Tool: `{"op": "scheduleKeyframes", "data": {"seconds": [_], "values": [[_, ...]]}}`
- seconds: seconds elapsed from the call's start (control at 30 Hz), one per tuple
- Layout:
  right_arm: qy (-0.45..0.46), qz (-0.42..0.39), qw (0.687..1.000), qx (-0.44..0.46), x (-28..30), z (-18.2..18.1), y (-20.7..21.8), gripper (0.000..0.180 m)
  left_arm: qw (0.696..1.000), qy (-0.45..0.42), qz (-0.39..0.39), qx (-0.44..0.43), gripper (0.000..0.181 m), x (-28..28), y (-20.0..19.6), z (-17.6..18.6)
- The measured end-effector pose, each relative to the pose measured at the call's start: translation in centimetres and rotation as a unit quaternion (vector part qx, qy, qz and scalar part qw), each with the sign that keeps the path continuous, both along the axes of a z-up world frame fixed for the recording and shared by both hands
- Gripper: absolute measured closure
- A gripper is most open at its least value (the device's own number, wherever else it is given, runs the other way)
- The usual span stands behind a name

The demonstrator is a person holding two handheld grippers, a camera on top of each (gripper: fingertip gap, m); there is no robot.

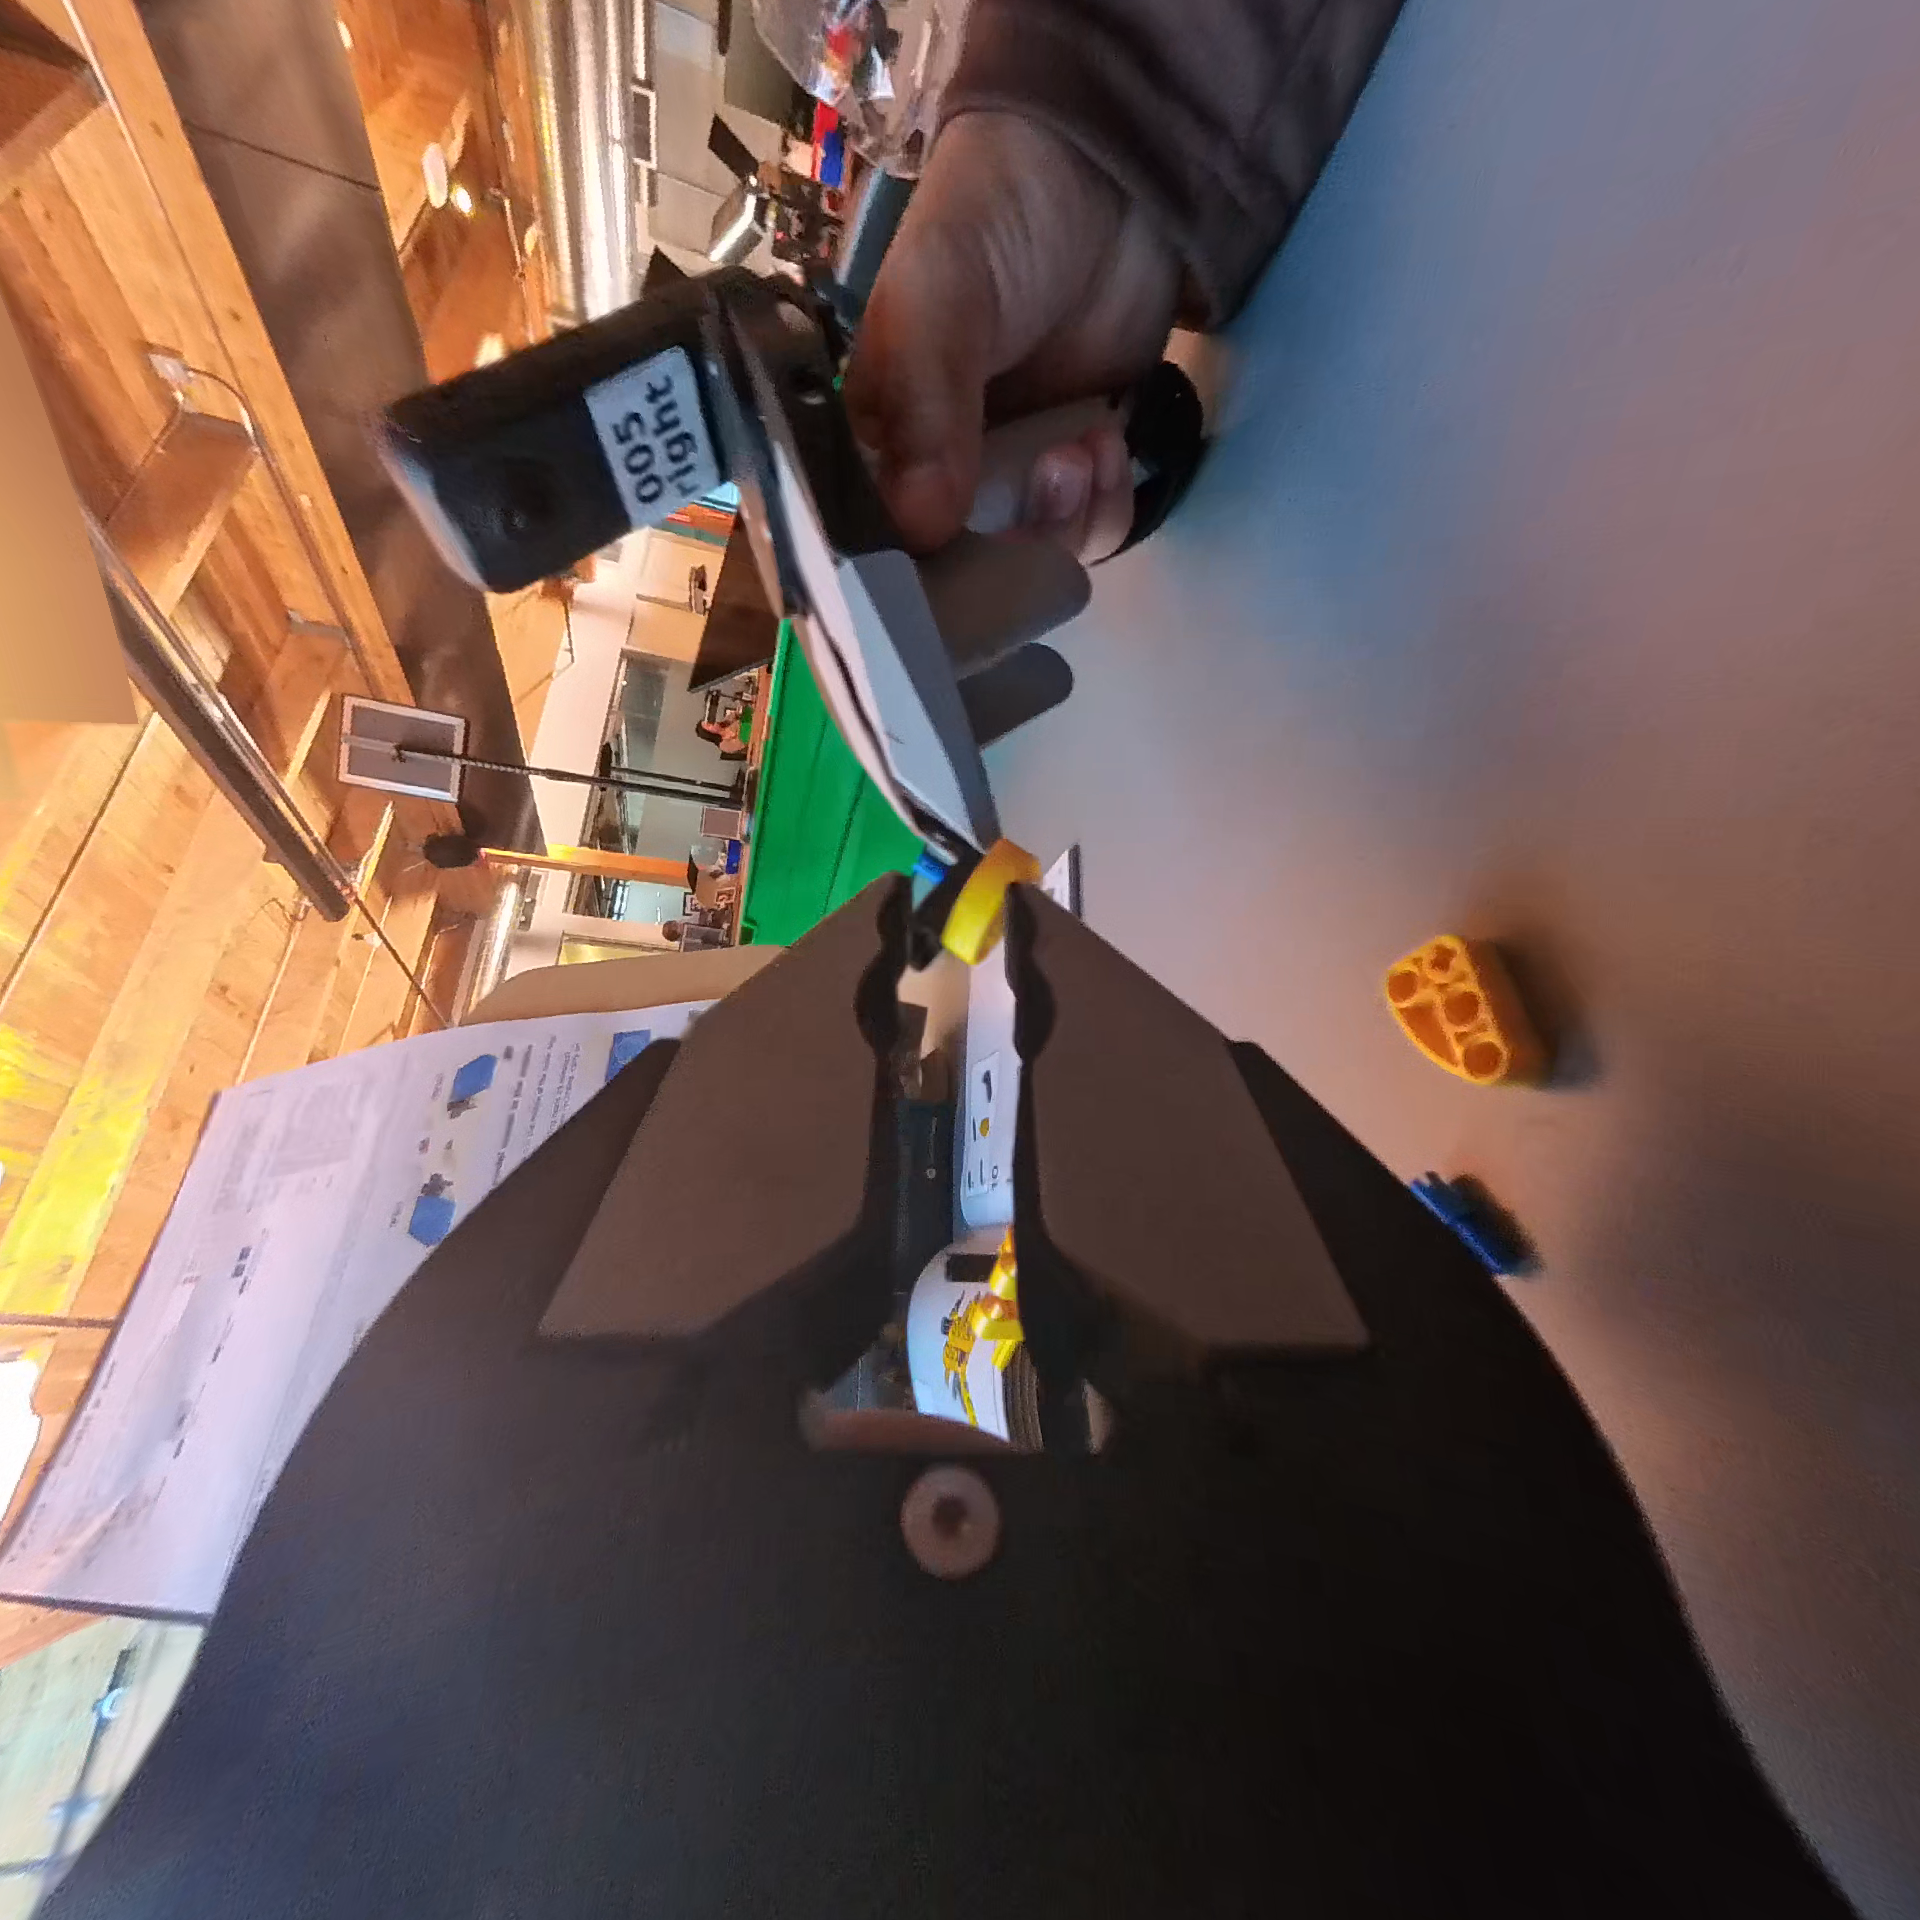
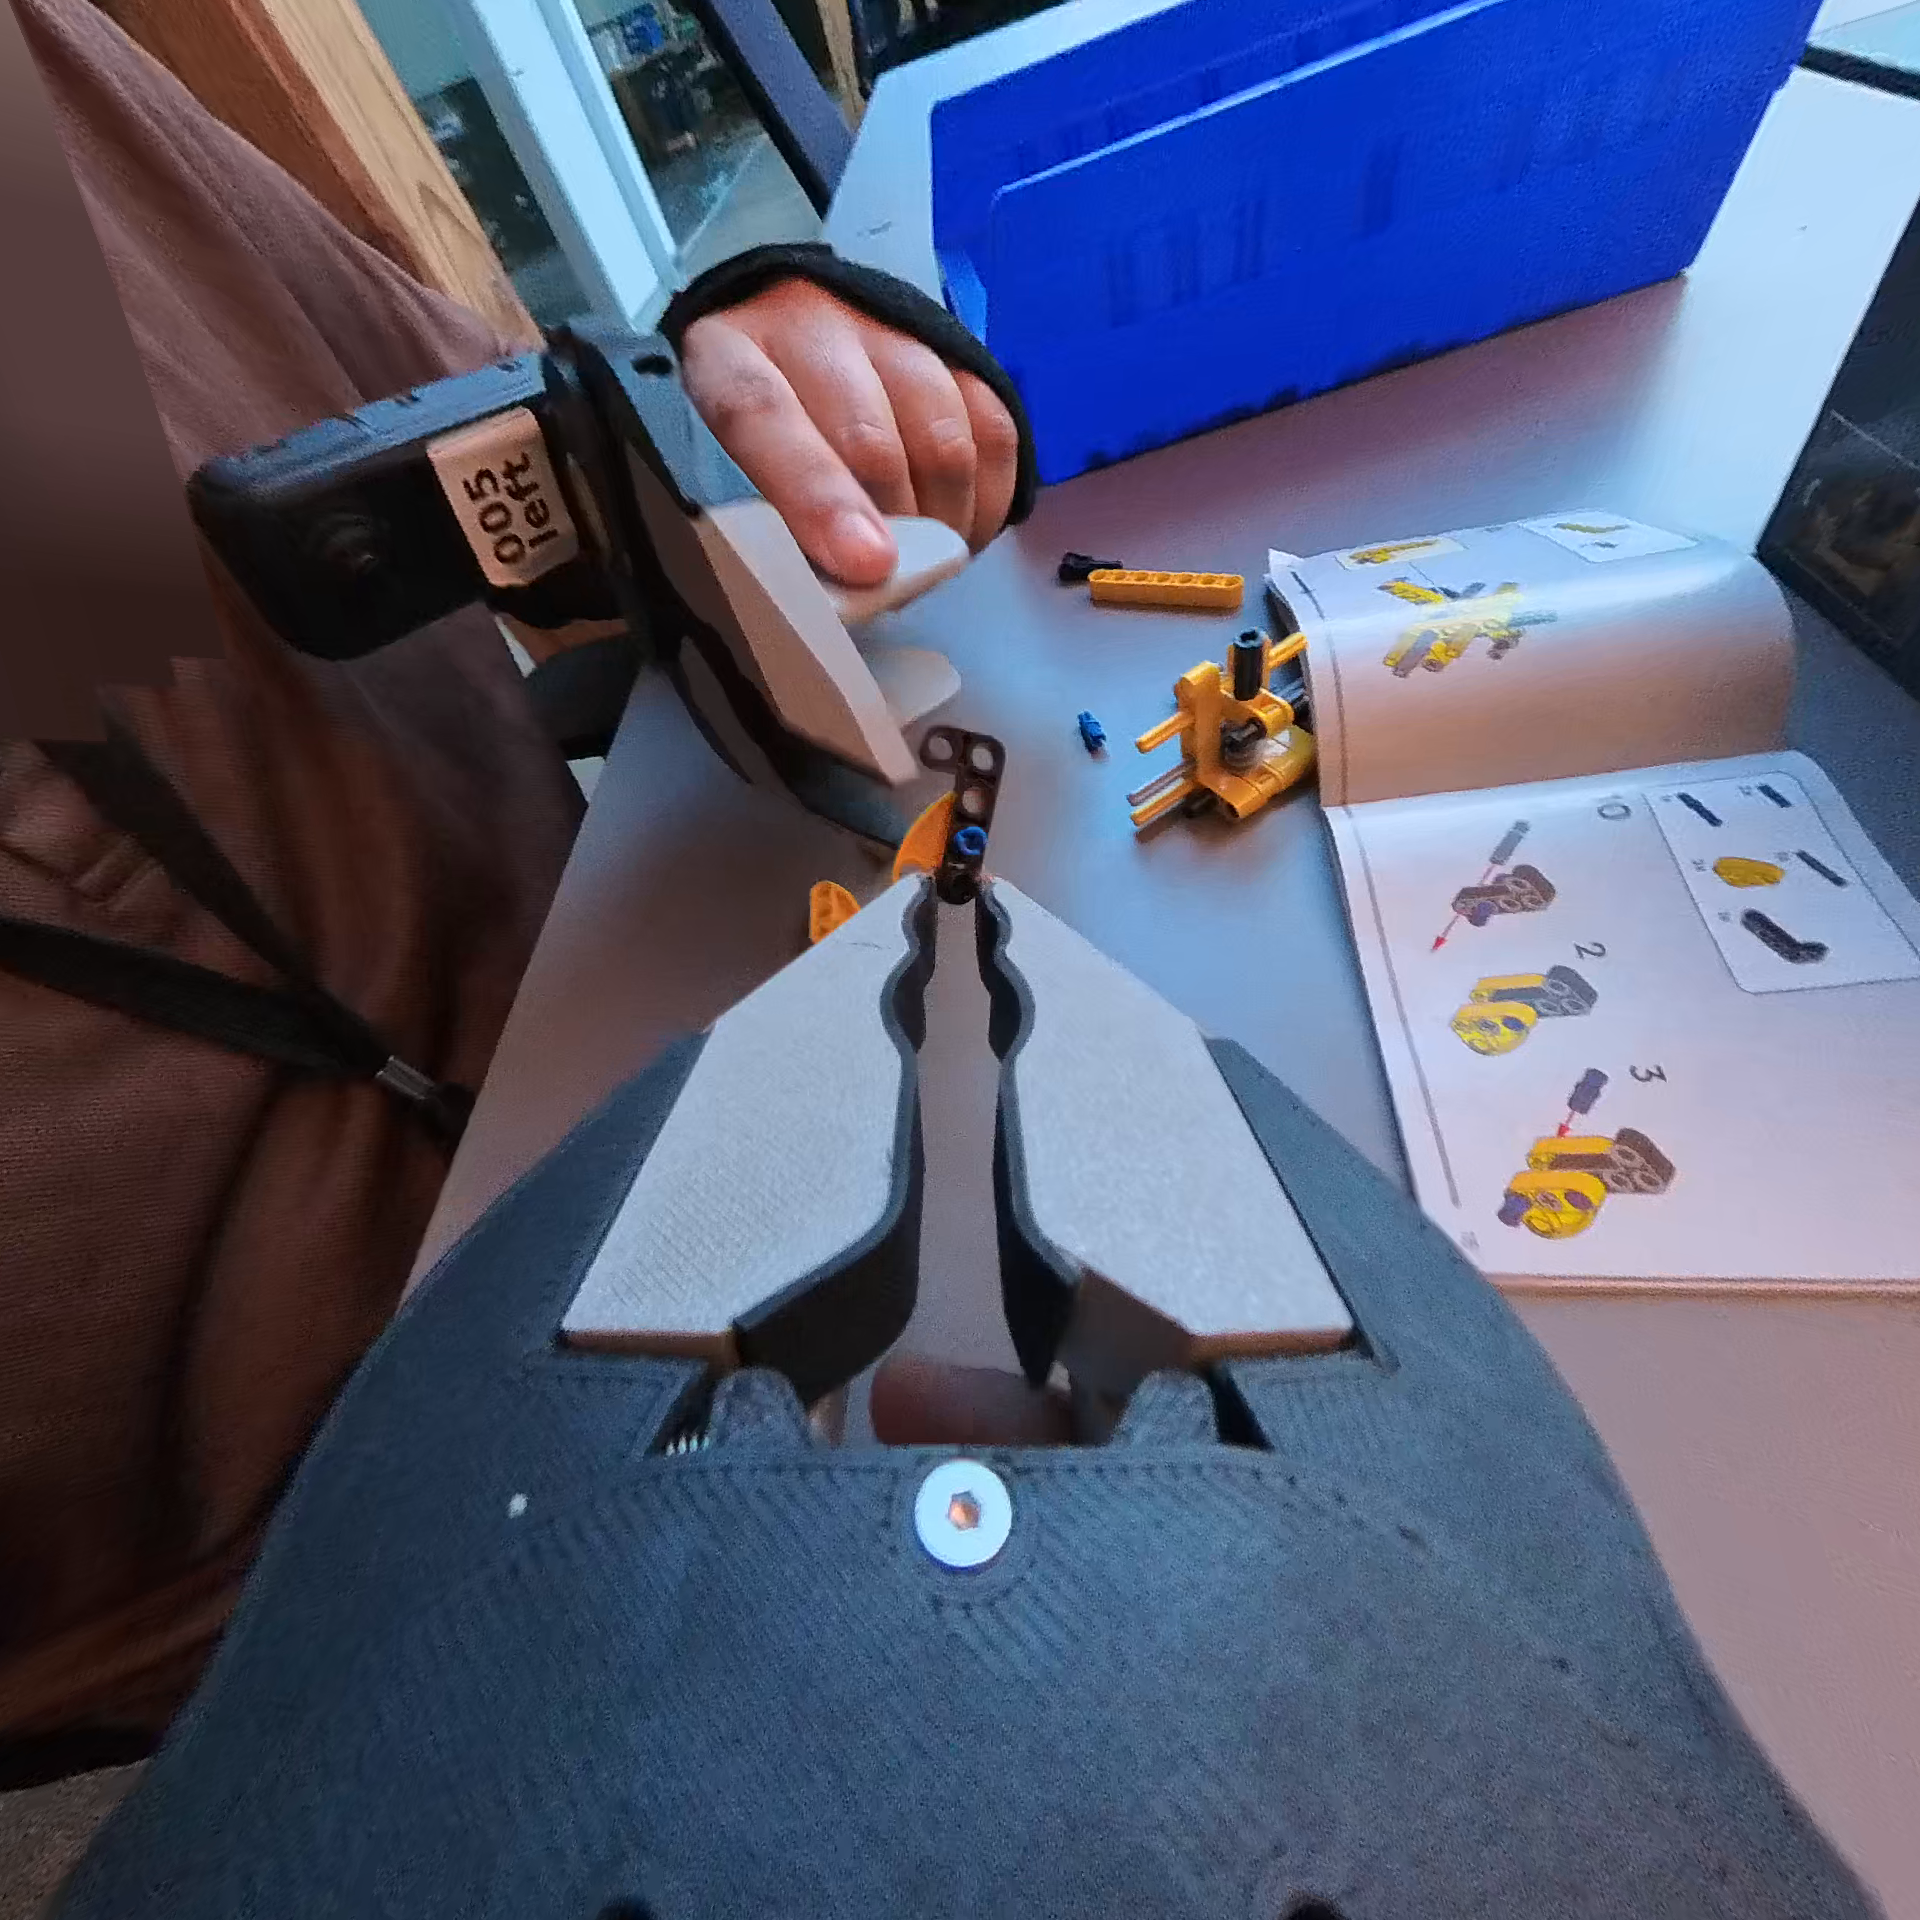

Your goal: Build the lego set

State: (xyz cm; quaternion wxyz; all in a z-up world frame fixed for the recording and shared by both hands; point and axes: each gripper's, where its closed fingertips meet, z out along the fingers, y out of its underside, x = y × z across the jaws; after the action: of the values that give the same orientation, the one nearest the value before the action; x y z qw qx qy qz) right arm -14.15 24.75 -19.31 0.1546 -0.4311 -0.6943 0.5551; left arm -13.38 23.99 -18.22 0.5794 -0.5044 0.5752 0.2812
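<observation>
The left tongs (image 1: 956, 920) are clenched on a curved yellow piece (image 1: 982, 902), held above the grey tabletop (image 1: 1558, 520). The right tongs (image 2: 954, 891) pinch a black angled beam (image 2: 971, 784) with a blue pin (image 2: 968, 842) in it, its tip meeting the yellow piece. From the right tongs, a half-built yellow assembly (image 2: 1226, 743) lies at two o'clock just beside the open instruction booklet (image 2: 1621, 1018), with a yellow beam (image 2: 1166, 588) and a blue bin (image 2: 1351, 208) beyond at one o'clock.
</observation>
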Motion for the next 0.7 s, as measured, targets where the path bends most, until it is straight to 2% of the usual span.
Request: {"op": "scheduleKeyframes", "data": {"seconds": [0.03, 0.13, 0.23, 0.37, 0.47, 0.6, 0.7], "values": [[-0.01, -0.007, 1.0, 0.001, -0.1, -0.3, 0.3, 0.175, 1.0, -0.017, -0.002, 0.003, 0.168, 0.0, -0.1, 0.5], [-0.039, -0.017, 0.999, -0.019, 0.0, -0.8, 1.0, 0.176, 0.997, -0.075, 0.002, -0.013, 0.169, -0.7, -0.1, 1.7], [-0.037, -0.027, 0.998, -0.034, -0.3, -0.5, 1.5, 0.176, 0.994, -0.092, 0.025, -0.048, 0.164, -1.7, 0.5, 0.9], [0.005, -0.033, 0.999, 0.01, -0.5, -0.1, 1.4, 0.176, 0.978, -0.166, 0.049, -0.113, 0.156, -2.0, 1.1, 0.4], [0.049, -0.034, 0.996, 0.068, -0.7, 0.2, 0.9, 0.176, 0.953, -0.232, 0.065, -0.182, 0.154, -2.4, 1.2, 0.2], [0.078, -0.031, 0.988, 0.126, -0.7, 0.2, 0.5, 0.175, 0.903, -0.315, 0.054, -0.286, 0.146, -2.2, 0.6, -0.4], [0.105, -0.018, 0.985, 0.135, -0.5, 0.7, -0.3, 0.176, 0.872, -0.354, 0.027, -0.337, 0.152, -1.4, 0.0, -0.6]]}}
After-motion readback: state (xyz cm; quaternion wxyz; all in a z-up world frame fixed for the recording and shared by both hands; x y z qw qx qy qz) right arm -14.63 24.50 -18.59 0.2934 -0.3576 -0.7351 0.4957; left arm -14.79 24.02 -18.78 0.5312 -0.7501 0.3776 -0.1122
